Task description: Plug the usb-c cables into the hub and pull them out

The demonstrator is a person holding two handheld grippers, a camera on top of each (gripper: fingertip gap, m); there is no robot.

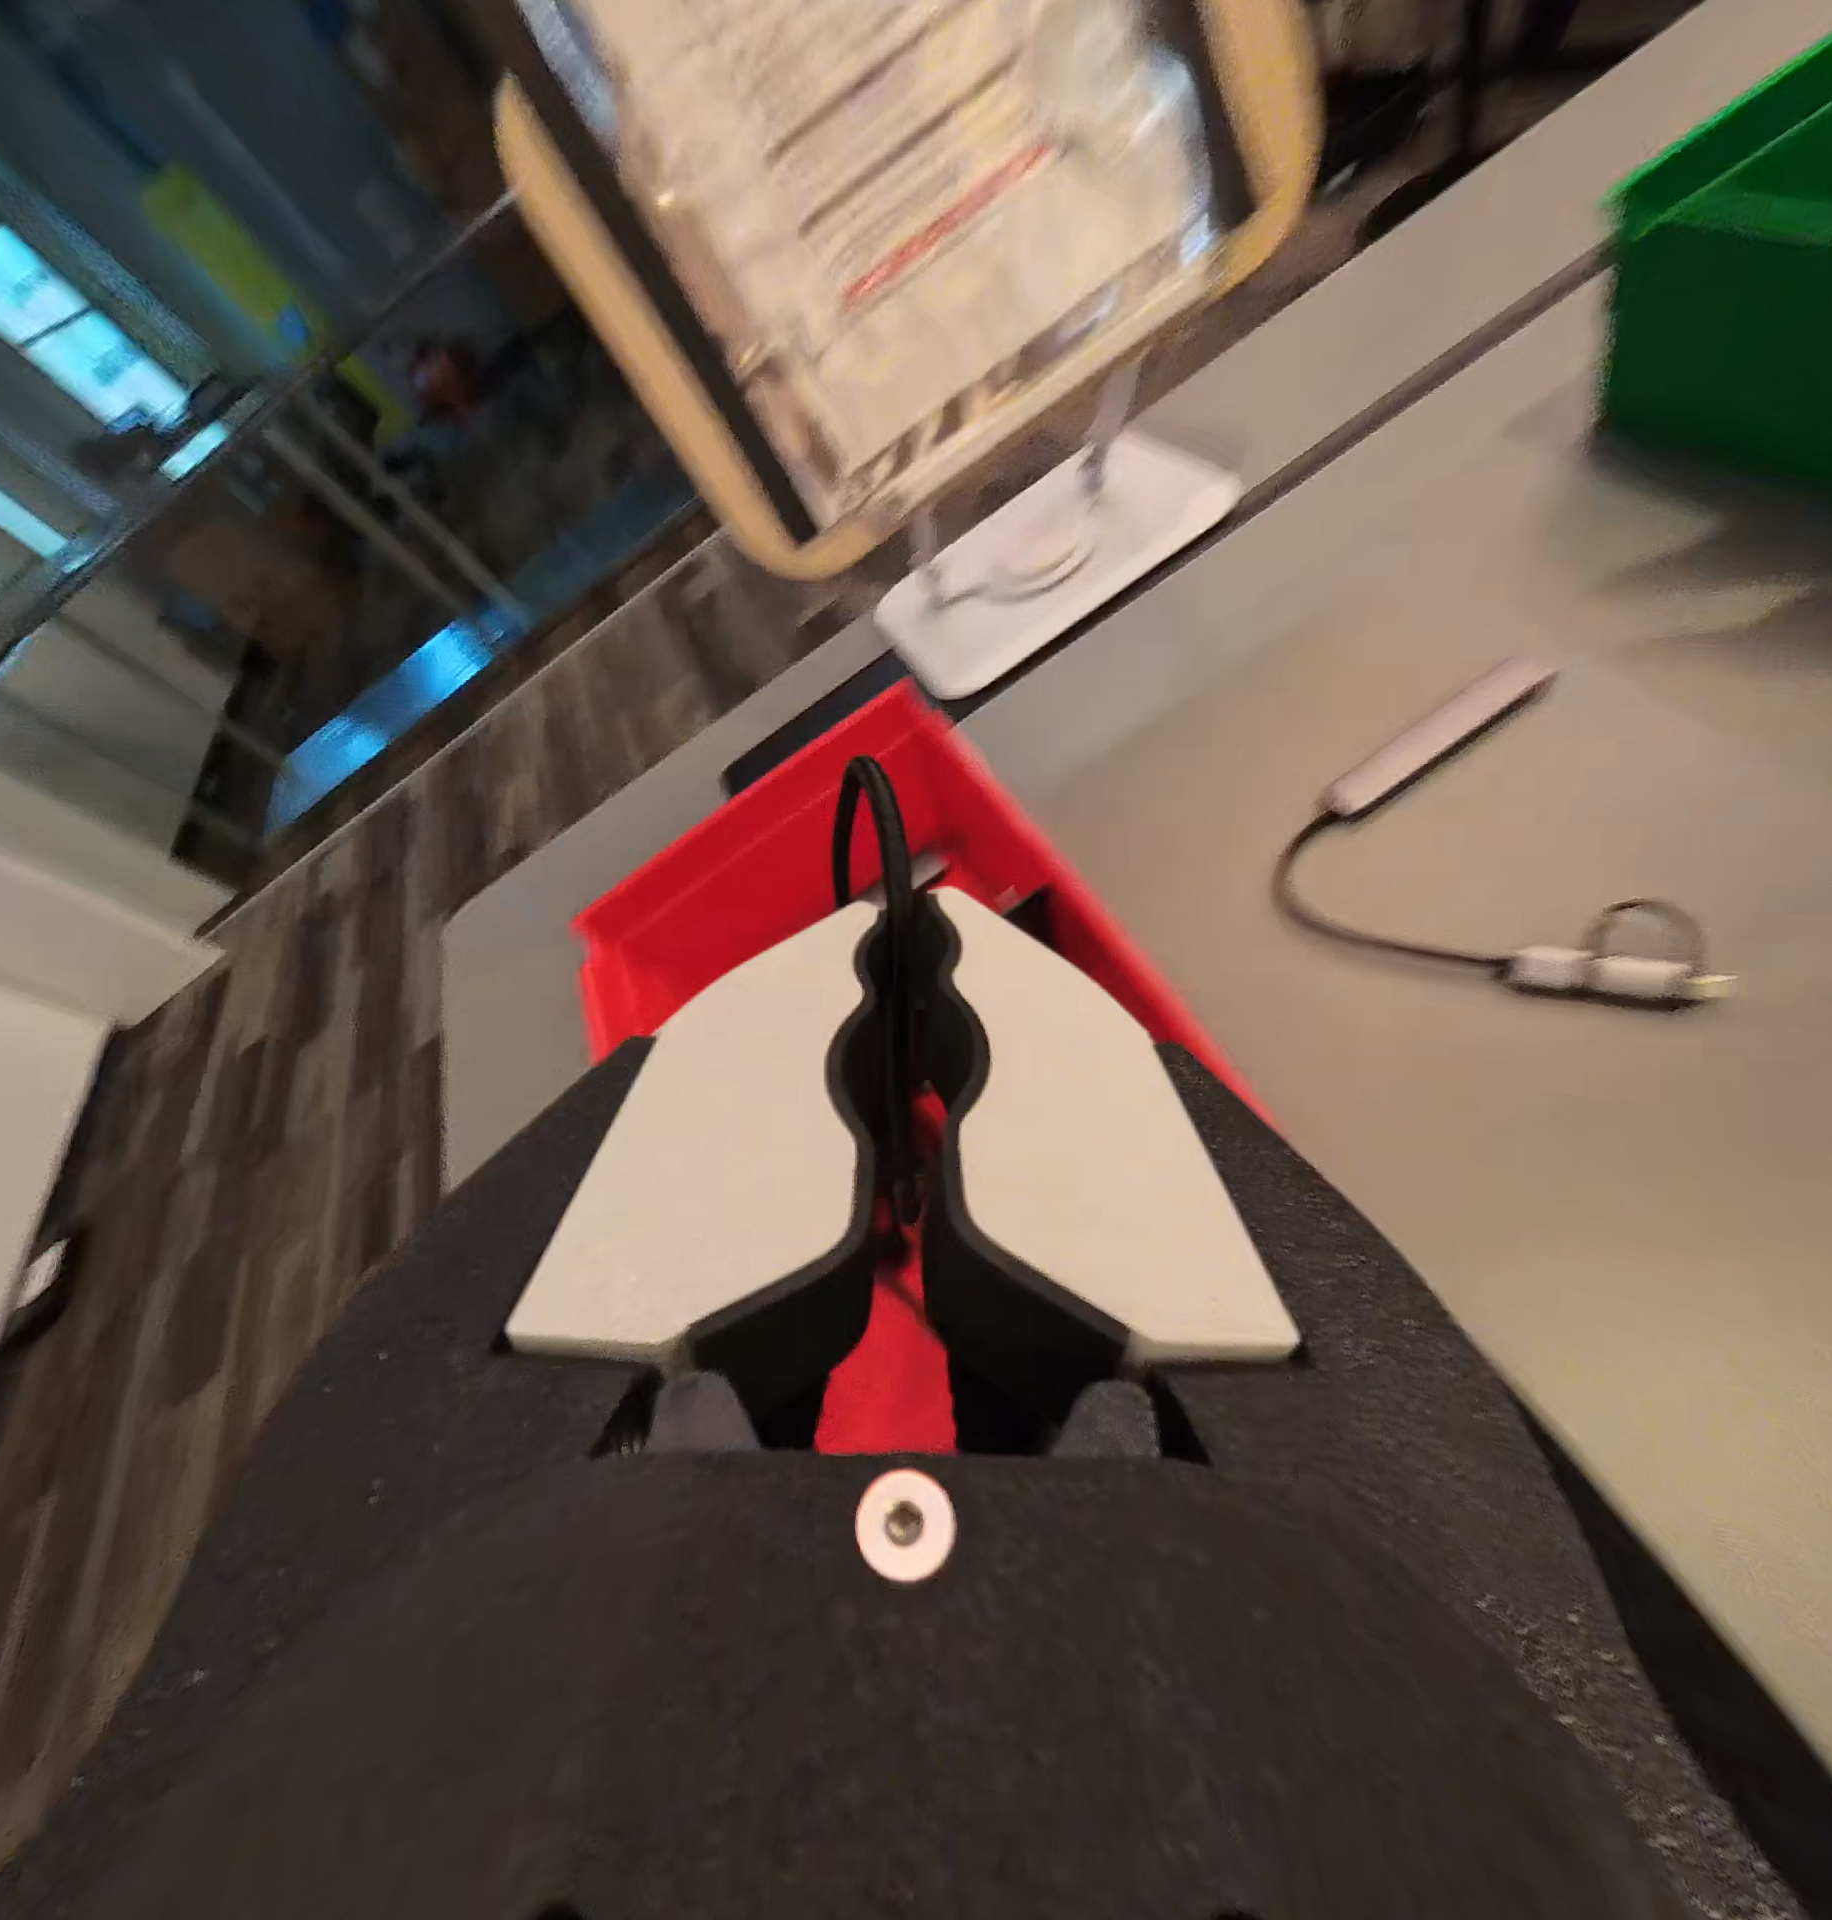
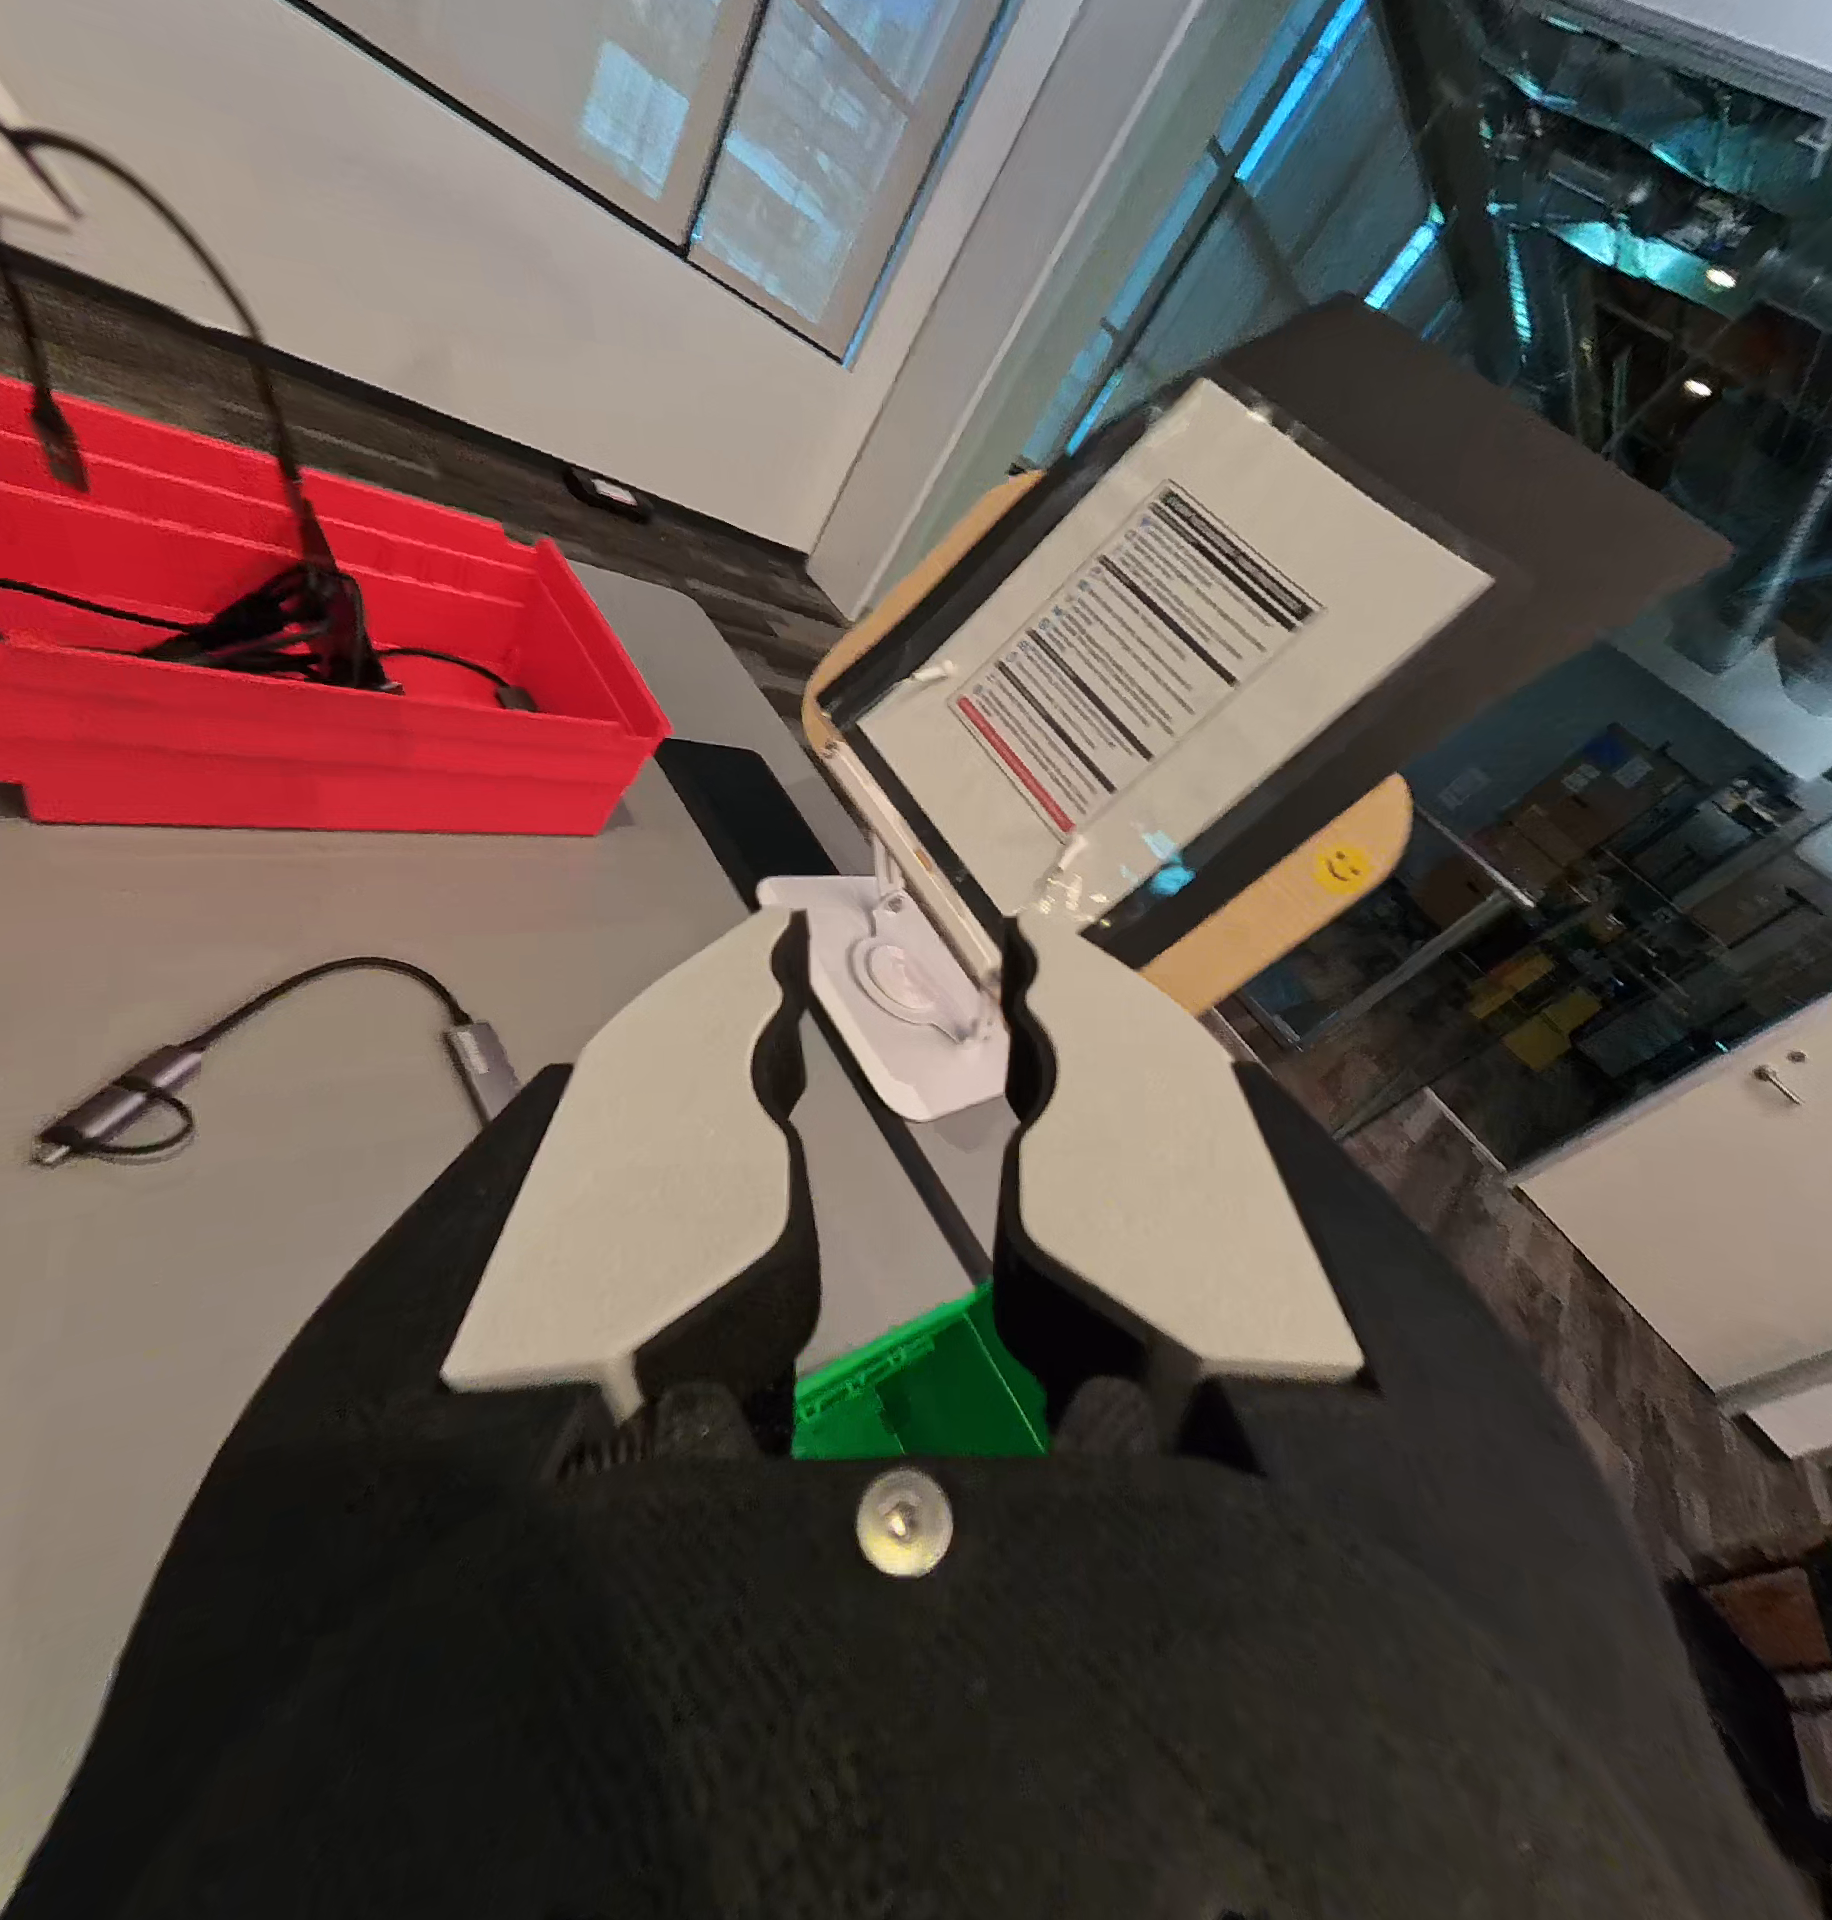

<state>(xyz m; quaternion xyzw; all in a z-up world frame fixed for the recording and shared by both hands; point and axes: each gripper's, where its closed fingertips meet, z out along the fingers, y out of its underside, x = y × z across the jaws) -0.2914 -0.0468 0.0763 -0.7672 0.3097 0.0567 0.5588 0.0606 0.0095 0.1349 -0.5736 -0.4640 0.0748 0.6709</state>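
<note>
My left gripper (image 1: 896, 906) is shut on a thin black cable (image 1: 870, 821), which loops up past the fingertips, above the red bin (image 1: 746, 894). In the right wrist view, black cables (image 2: 257, 364) rise from a tangle (image 2: 268, 634) in the red bin (image 2: 299, 769) toward the top left. The grey hub (image 1: 1442, 738) lies on the grey table (image 1: 1411, 1247), its short lead ending in a connector (image 1: 1608, 971). The hub (image 2: 481, 1049) is also just left of my right gripper (image 2: 896, 956). That gripper is open and empty above the table.
A green bin (image 1: 1743, 312) stands at the right; part of it shows under my right gripper (image 2: 922, 1392). A framed sign (image 2: 1151, 644) on a white base (image 2: 912, 997) stands at the table's far edge. A dark pad (image 2: 746, 810) lies beside the red bin. Tip to tip, the grippers are about 35 cm apart. Both grippers' tips are roughly 30 cm from the connector (image 1: 1608, 971). It turns up in the right wrist view (image 2: 114, 1105) as well. It is some 30 cm from my right tips to the grey hub (image 1: 1442, 738).
</note>
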